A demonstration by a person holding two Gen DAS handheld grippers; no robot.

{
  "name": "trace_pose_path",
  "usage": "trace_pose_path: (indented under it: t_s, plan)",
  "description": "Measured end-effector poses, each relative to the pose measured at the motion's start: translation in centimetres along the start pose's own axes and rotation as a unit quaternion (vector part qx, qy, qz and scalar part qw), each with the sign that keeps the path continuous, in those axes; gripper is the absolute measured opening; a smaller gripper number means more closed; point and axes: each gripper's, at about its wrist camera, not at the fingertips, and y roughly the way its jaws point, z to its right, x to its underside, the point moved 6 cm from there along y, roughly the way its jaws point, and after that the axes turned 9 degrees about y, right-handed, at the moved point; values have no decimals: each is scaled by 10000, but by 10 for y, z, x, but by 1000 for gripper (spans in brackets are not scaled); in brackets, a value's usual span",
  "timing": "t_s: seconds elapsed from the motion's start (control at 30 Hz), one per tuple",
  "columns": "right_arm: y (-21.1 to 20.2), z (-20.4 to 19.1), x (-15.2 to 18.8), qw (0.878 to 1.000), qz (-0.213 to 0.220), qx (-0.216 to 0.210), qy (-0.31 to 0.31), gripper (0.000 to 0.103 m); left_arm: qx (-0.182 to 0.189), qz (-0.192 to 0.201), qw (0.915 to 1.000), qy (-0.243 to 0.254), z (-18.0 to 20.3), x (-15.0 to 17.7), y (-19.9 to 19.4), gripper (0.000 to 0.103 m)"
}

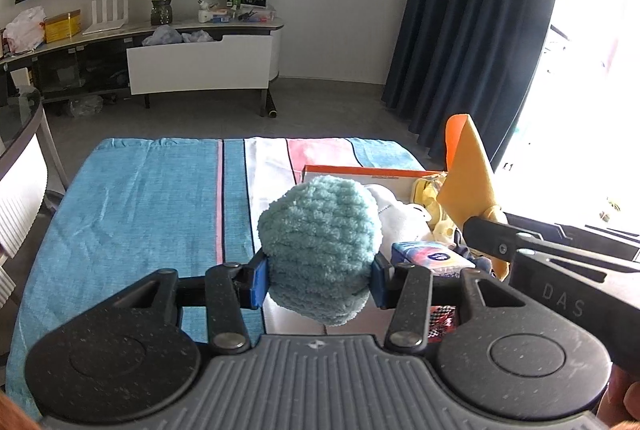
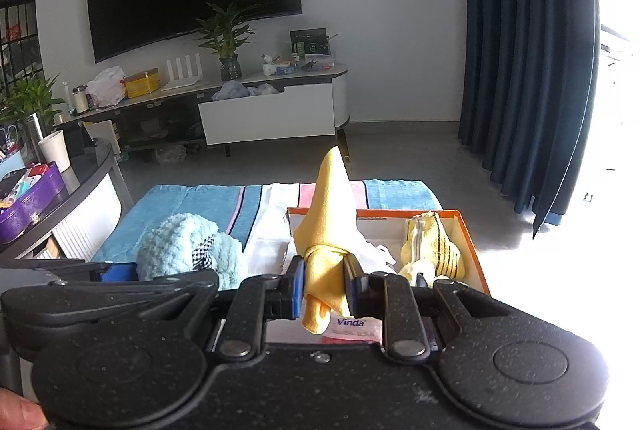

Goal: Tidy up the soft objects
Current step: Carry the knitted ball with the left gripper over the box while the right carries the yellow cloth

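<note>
The left gripper [image 1: 318, 280] has its blue pads [image 1: 259, 280] pressed into the sides of a fluffy teal yarn ball [image 1: 320, 250], holding it up over the striped towel [image 1: 152, 198] that covers the table. From the right side the same ball [image 2: 184, 250] shows a scrap of black-and-white checked fabric [image 2: 204, 250] tucked against it.

The right gripper [image 2: 325, 288] is closed tight on a bunched yellow cloth [image 2: 330, 222]; the cloth sticks up in a point above the fingers and a short end hangs below them. It sits just over the near end of the orange-rimmed box [image 2: 472, 242].

Inside the box lie a yellow striped plush [image 2: 432, 250] at the right side and something white [image 1: 400, 218] nearer the middle. A Vinda tissue pack [image 2: 352, 328] lies under the right gripper, at the box's near end.

Both grippers are close together, the left one just beside the box's left edge.
</note>
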Motion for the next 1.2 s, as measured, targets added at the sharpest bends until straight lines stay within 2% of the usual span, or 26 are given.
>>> trace_pose_path:
  t_s: [0.67,1.2]
  plan:
    - [-7,19,0,9997,57,198,152,26,209,-50,9996,199,23,-3,9,49]
    - [-10,54,-1,9981,109,501,334,26,430,-63,9984,363,50,-9,22,49]
